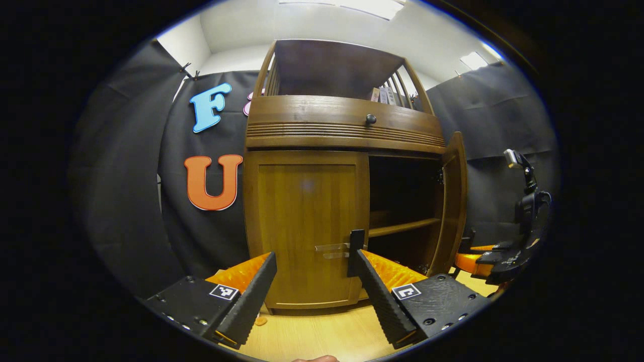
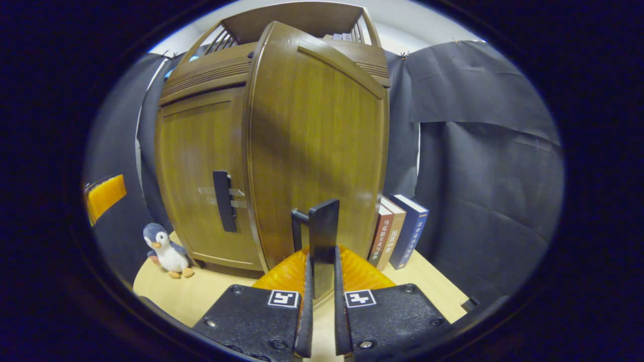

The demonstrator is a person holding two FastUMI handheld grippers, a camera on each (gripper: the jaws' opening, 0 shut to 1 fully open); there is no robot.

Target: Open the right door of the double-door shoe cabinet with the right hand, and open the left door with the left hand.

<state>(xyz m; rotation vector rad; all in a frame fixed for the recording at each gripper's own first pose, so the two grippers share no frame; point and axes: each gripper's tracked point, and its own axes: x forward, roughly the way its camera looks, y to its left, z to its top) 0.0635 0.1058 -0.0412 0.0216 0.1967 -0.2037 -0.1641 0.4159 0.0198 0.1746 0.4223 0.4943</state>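
Right gripper (image 2: 320, 271): I see fingers nearly closed, clamped on the right door's handle (image 2: 323, 236) at 12 o'clock; the handle's lower end is hidden between them. Right door (image 2: 317, 146) is swung open toward the camera, covering the cabinet interior in the right gripper view. Books (image 2: 397, 231) stand at 2 o'clock by the door's hinge side; a penguin toy (image 2: 166, 250) sits at 9 o'clock on the table (image 2: 201, 291).

Left gripper (image 1: 314, 274): fingers wide apart, holding nothing, level and aimed at the shut left door (image 1: 307, 226). Left door's handle (image 1: 356, 246) sits just above the inner fingertip at 1 o'clock; I can't tell if they touch. Shelf (image 1: 402, 227) shows inside the open half, its back lost in shadow.
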